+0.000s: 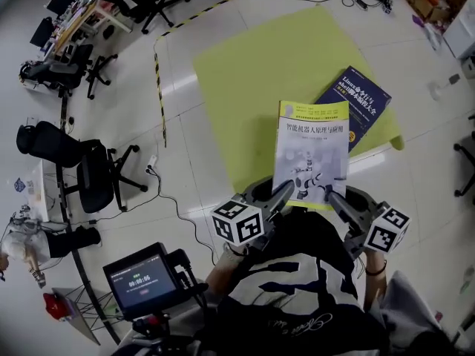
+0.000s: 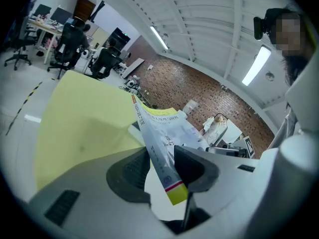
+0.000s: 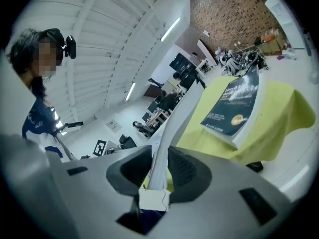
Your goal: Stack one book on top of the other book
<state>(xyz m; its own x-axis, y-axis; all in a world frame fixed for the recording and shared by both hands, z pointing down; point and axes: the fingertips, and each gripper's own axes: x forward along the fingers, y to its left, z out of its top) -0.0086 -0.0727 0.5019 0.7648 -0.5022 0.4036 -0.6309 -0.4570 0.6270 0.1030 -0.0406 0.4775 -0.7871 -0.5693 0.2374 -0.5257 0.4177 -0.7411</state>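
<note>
Yellow-and-white paperback book (image 1: 312,154), cover printed with a white robot figure under a yellow title band, spine yellow at its near end. Held face up between the two pairs of jaws by its near edge, far edge reaching out ahead of the jaws toward the dark blue book (image 1: 355,104). Dark blue book lying flat on the yellow-green cloth (image 1: 237,73), beyond the jaws and slightly to their right.

Left gripper (image 1: 280,195) at the near left corner of the paperback, right gripper (image 1: 338,202) at the near right corner. Both set side by side just in front of the person's chest, pointing forward and slightly down, marker cubes turned outward. Right wrist with a dark band visible behind its gripper; hands otherwise hidden.

Left gripper view: left gripper (image 2: 162,168) clamped on the spine corner of the paperback (image 2: 159,133), book tilted across the gap and pressed against the right-hand pad, yellow-green cloth (image 2: 84,118) left of the jaws; dark blue book out of sight.

Right gripper view: right gripper (image 3: 159,166) closed on the pale page edge of the paperback (image 3: 172,133), seen edge-on as a thin strip rising between the pads. Dark blue book (image 3: 234,108) ahead and right of the jaws, white page block showing, flat on the yellow-green cloth (image 3: 279,118).

Cover design legible in the head view only.
</note>
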